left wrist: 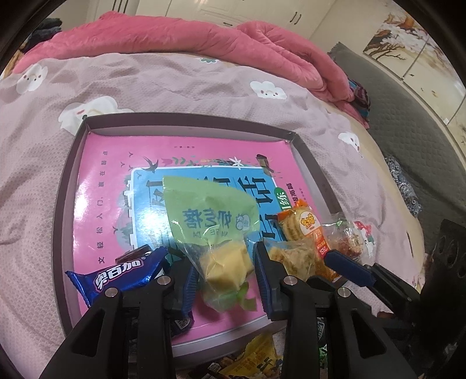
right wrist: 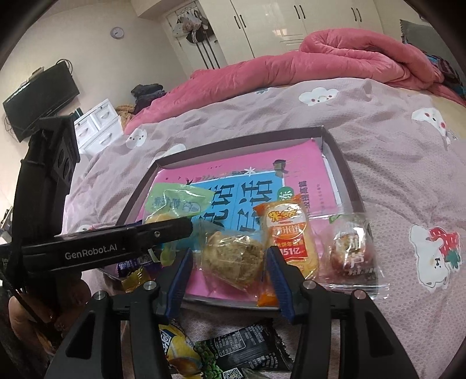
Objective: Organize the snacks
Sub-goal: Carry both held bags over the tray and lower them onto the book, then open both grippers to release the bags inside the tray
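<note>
Bed sheet (left wrist: 174, 87), mauve, cloud print. Pink quilt (left wrist: 204, 40), bunched along far edge. White wardrobe (right wrist: 291, 17); wall clock (right wrist: 117, 32); black television (right wrist: 40, 99); white drawer unit (right wrist: 99, 122).

My pads (left wrist: 189, 288) are ribbed blue plastic; beside them, snack wrappers (left wrist: 209, 215) are glossy film; the tray (left wrist: 180, 121) beneath is matt card.

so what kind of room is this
Most likely a bedroom: the snacks sit in a shallow box on a bed with a cloud-print sheet, a pink quilt bunched behind, and white wardrobe doors beyond.
</note>
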The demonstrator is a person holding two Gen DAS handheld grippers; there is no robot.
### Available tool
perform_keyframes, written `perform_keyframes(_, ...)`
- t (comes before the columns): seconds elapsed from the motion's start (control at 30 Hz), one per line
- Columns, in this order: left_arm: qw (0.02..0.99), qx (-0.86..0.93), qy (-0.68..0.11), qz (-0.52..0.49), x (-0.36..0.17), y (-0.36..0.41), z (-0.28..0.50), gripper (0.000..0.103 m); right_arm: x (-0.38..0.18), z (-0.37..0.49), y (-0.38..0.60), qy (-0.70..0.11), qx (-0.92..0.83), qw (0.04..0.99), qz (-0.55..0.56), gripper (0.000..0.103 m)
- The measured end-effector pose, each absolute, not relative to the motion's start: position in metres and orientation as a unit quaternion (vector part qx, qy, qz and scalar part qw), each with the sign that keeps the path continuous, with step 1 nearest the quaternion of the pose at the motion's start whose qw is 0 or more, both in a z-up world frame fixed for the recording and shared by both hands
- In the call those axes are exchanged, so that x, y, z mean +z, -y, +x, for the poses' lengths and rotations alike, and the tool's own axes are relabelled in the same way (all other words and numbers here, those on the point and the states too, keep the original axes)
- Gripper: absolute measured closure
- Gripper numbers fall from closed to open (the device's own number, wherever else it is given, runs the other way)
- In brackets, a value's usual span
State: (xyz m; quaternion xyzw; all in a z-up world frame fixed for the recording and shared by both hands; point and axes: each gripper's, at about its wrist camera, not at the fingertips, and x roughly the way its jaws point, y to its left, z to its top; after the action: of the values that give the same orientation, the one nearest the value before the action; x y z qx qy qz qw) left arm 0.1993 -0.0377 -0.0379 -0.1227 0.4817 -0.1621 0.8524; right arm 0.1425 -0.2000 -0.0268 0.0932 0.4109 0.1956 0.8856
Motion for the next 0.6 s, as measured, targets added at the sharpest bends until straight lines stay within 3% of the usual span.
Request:
perform_keyframes(0.3,0.855,-0.163,-0.477,-0.122,-0.0330,0.0351,0.1969,0.060,-0.0243,0.1419,0.2033,-0.405,0.190,0.889,0.100,0.050)
perform_keyframes(0.4,0.858,-0.162,-0.473,-0.119,-0.0313,0.0344,0.1963,0.053,-0.0238,0.1417,0.2040,-0.403,0.191,0.889,0.102,0.050)
perform_keyframes(0.6,0.859,-0.162,-0.471,-0.119,-0.0297,0.0333,0.1954,0.051,-0.0211,0.1402,0.2041,-0.398,0.190,0.892,0.100,0.050)
